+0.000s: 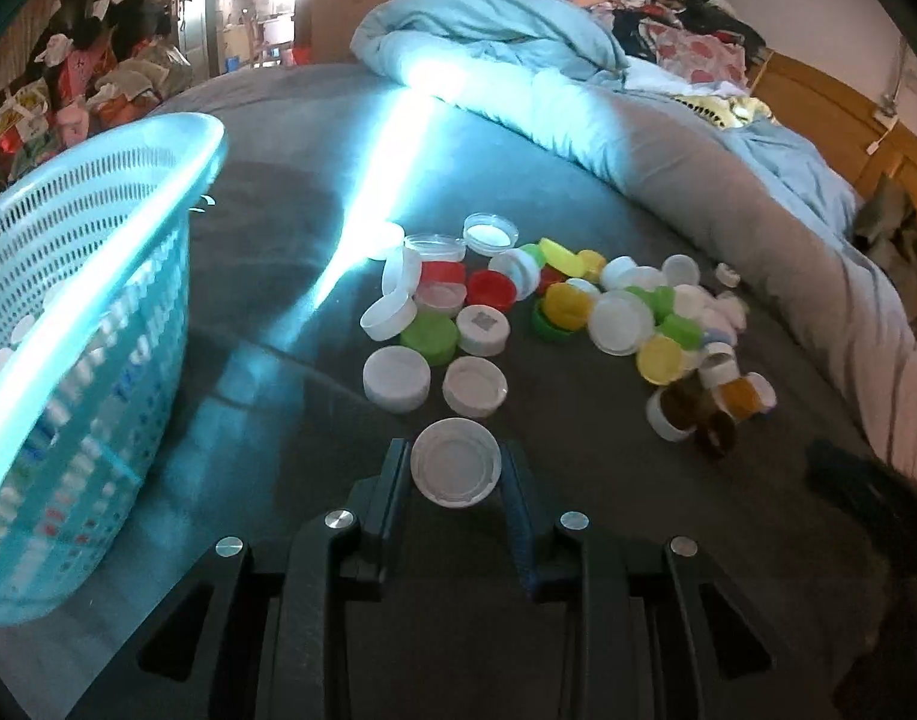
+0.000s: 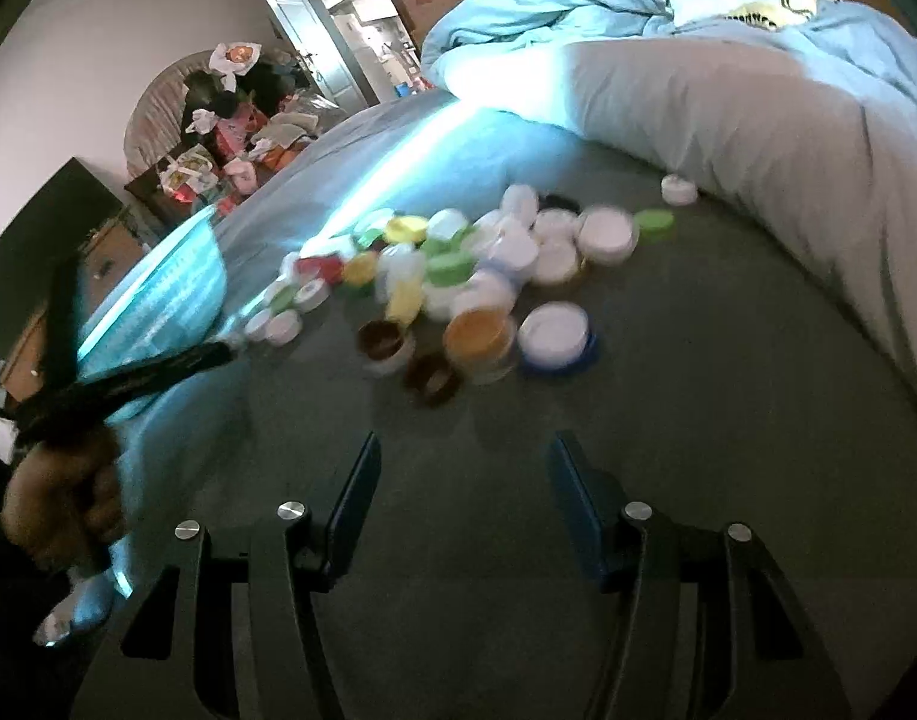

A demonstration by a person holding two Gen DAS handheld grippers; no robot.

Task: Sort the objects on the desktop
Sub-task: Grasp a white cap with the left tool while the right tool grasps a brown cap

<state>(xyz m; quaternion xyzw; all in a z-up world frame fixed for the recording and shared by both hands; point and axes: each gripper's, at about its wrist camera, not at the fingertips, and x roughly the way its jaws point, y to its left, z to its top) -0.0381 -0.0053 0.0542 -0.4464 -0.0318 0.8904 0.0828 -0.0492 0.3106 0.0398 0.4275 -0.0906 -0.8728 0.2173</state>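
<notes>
A heap of plastic bottle caps, white, green, yellow, red and brown, lies on a grey bed sheet. My left gripper is down at the near edge of the heap, its jaws touching both sides of a single white cap. In the right wrist view the same heap of caps lies ahead, blurred. My right gripper hovers over bare sheet short of a brown cap, jaws apart with nothing between them.
A turquoise mesh basket with white caps inside stands on the left, also visible as the basket in the right wrist view. A hand holds the other gripper there. A rumpled blue-grey duvet borders the heap behind and right.
</notes>
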